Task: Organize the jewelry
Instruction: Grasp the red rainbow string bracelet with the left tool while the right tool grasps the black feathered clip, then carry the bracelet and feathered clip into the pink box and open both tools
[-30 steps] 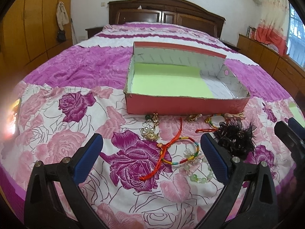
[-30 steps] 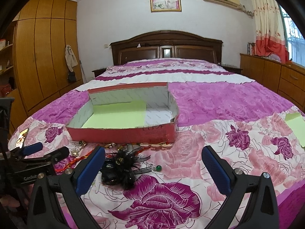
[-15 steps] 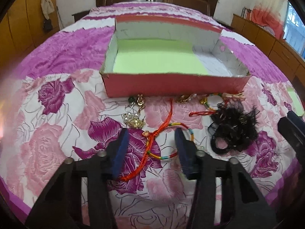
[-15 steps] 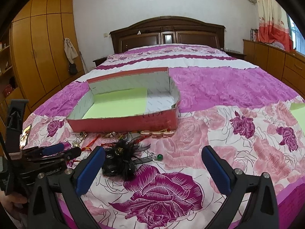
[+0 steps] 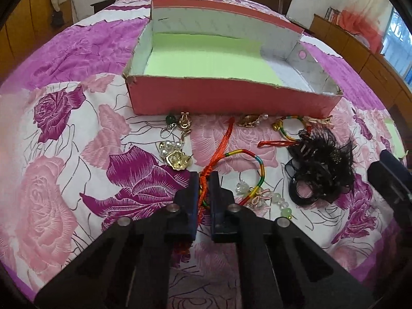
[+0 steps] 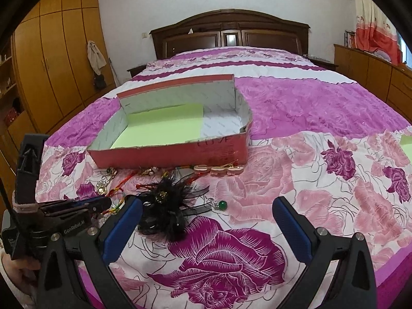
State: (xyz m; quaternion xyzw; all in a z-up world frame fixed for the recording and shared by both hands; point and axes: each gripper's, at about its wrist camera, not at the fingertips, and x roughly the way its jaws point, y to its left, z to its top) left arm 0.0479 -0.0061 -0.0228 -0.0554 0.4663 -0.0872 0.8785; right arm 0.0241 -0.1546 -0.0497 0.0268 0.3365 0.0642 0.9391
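— What did my left gripper (image 5: 203,180) have?
— You had it pinched on the red cord bracelet (image 5: 219,152), lying on the bed (image 5: 51,180) at six o'clock from the red box (image 5: 231,97).
— And the right gripper (image 6: 206,221)?
— Yours gaped wide, holding nothing.

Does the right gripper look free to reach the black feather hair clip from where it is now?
Probably yes. The right gripper is open, and the black feather hair clip lies just ahead beside its left finger, nothing on top. The left gripper, shut on the red cord bracelet, sits close alongside.
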